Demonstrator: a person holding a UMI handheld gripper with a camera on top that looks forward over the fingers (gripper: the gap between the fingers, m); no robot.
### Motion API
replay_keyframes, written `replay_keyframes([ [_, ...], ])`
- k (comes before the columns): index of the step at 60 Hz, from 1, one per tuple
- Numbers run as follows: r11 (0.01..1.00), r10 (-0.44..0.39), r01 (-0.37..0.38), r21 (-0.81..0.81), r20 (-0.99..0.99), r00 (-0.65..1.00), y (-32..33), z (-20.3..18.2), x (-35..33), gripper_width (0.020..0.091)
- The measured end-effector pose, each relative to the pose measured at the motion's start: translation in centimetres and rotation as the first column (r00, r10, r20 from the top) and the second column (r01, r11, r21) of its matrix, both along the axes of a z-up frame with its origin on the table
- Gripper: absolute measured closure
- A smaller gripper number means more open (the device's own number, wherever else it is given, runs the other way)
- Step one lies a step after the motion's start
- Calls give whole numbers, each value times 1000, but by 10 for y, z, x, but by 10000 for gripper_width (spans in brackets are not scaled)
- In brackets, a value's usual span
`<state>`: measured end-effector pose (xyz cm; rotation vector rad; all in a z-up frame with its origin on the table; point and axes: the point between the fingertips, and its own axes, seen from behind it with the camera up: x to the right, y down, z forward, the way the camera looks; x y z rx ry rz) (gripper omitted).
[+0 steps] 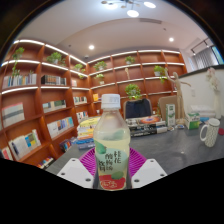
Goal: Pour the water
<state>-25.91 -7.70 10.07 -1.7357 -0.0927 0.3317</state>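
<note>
The gripper (112, 178) has its 2 fingers (72, 174) closed in on a plastic bottle (111, 140), and the bottle sits right between them, pink pads (92, 154) pressed against both sides of its lower body. It's a firm hold from what shows here: no gap at either side, the bottle upright and raised in front of the camera, its base hidden down between the fingers. The white cap (110, 100) is on, the upper half is clear with a pale liquid inside, and the lower half wears a label (112, 163) in green, white and red with printed characters I can't read.

Beyond the bottle stretches a grey worktop (170, 150). Off to the right on that worktop stands a white mug (209, 132), handle turned toward the bottle, well apart from the gripper. Near it there's a small clutter of items, too small to make out. Straight behind the bottle, a dark monitor or chair back (137, 108) peeks out, and I can't tell which.

The background is all wooden bookshelves (40, 100), running along the left wall and across the back, lit by strip lights under each shelf. Books (25, 143) lean on the lower left shelves, and green potted plants (132, 90) dot the upper ones. Round ceiling lights (132, 13) glow overhead. A whiteboard (202, 88) stands at the right.
</note>
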Motion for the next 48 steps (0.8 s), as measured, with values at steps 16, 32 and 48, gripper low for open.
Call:
replay_keyframes([
  [16,985,-164,124,-116,-454,876,36,28,125,727],
  [32,974,-207,162,-159,-916,343,54,80,243,728],
  [48,978,-166,94,-187,-966,-198,65,102,289,728],
])
